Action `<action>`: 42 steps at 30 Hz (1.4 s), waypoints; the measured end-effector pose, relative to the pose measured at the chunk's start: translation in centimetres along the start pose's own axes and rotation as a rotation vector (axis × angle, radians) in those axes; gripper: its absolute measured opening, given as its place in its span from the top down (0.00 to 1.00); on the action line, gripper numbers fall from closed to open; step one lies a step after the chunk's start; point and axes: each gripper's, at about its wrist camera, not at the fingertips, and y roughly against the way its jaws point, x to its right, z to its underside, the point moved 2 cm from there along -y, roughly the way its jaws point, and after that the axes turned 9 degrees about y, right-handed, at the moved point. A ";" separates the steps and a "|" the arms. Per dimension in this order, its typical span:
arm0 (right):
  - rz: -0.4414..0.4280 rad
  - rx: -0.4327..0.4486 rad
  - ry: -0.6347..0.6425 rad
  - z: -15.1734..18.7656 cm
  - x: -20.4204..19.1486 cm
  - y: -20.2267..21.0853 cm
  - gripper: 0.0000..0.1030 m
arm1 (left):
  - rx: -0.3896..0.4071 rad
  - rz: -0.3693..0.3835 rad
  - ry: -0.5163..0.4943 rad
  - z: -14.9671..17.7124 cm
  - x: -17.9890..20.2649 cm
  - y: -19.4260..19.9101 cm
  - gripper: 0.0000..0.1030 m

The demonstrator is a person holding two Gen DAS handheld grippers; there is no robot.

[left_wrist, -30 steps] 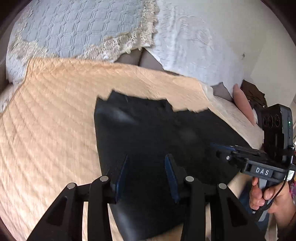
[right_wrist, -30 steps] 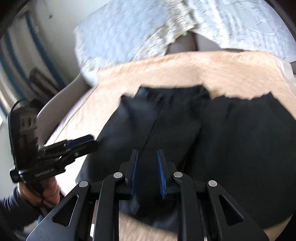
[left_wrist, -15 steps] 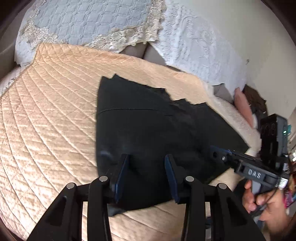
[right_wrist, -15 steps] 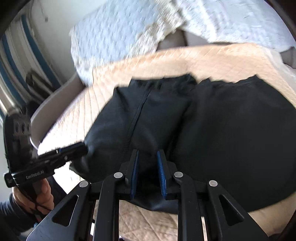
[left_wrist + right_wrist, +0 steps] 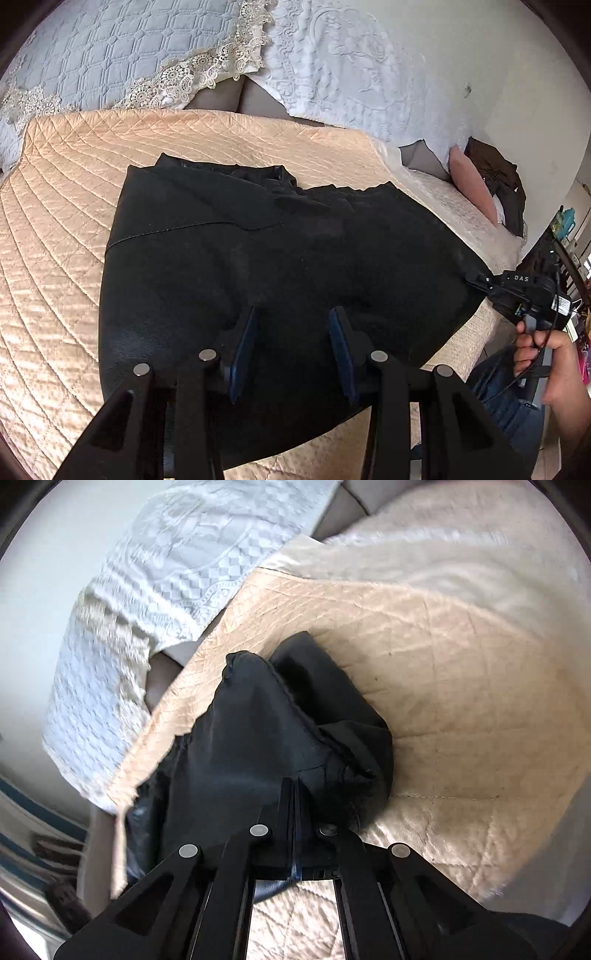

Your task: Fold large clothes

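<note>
A large black garment [image 5: 258, 266] lies spread on the peach quilted bedspread [image 5: 55, 258]. My left gripper [image 5: 291, 325] hangs open just above the garment's near part, with nothing between its blue pads. My right gripper [image 5: 474, 278] is at the garment's right corner, near the bed edge. In the right wrist view the black garment [image 5: 251, 731] is bunched into a fold in front of the right gripper [image 5: 294, 786]. Its jaws are closing tight together, with the cloth's edge pinched between them.
A blue-grey lace-edged pillow [image 5: 110, 55] and a white embossed pillow [image 5: 351, 74] lie at the bed's head. A pink cushion [image 5: 472, 184] and a dark clothes heap [image 5: 506, 184] sit at the far right. A hand [image 5: 546, 354] holds the right gripper beyond the bed edge.
The right gripper swung to the garment's right corner, rolled over, and its jaws came together on the cloth. The left gripper drifted slightly over the garment, still open.
</note>
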 end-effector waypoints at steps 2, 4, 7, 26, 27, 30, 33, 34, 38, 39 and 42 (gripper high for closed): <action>-0.016 0.011 -0.011 -0.1 -0.5 0.3 0.94 | -0.007 -0.010 0.000 -0.3 0.2 0.0 0.59; -0.025 0.044 -0.018 -0.3 -0.5 1.3 0.86 | -0.010 -0.013 0.006 -0.4 0.3 0.3 0.59; -0.004 0.102 -0.033 -0.2 -0.4 3.1 0.61 | -0.009 -0.009 0.012 -0.3 0.3 0.5 0.59; -0.020 0.102 -0.048 -1.5 2.0 -0.3 0.37 | 0.000 -0.021 -0.005 0.0 0.4 0.1 0.59; -0.019 0.105 -0.029 -1.4 1.8 -0.3 0.37 | 0.000 -0.020 -0.004 0.0 0.4 0.0 0.59; -0.016 0.102 -0.034 -2.1 2.2 -1.0 0.37 | 0.000 -0.024 -0.003 0.0 0.4 -0.1 0.59; 0.036 0.103 0.011 -3.0 1.8 -2.0 0.45 | -0.001 -0.032 -0.001 -0.1 0.5 -0.1 0.59; 0.074 0.095 0.025 -3.0 1.7 -2.3 0.49 | -0.001 -0.032 0.001 -0.1 0.5 -0.1 0.59; 0.056 0.032 0.005 -3.7 1.5 -2.2 0.77 | 0.000 -0.034 0.004 -0.1 0.5 -0.2 0.59; 0.046 0.032 0.012 -4.0 1.0 -1.8 0.79 | -0.001 -0.035 0.002 -0.1 0.5 -0.2 0.59; -0.013 0.069 0.081 -5.2 -2.3 0.1 0.81 | -0.007 -0.038 0.000 -0.3 0.5 -0.3 0.59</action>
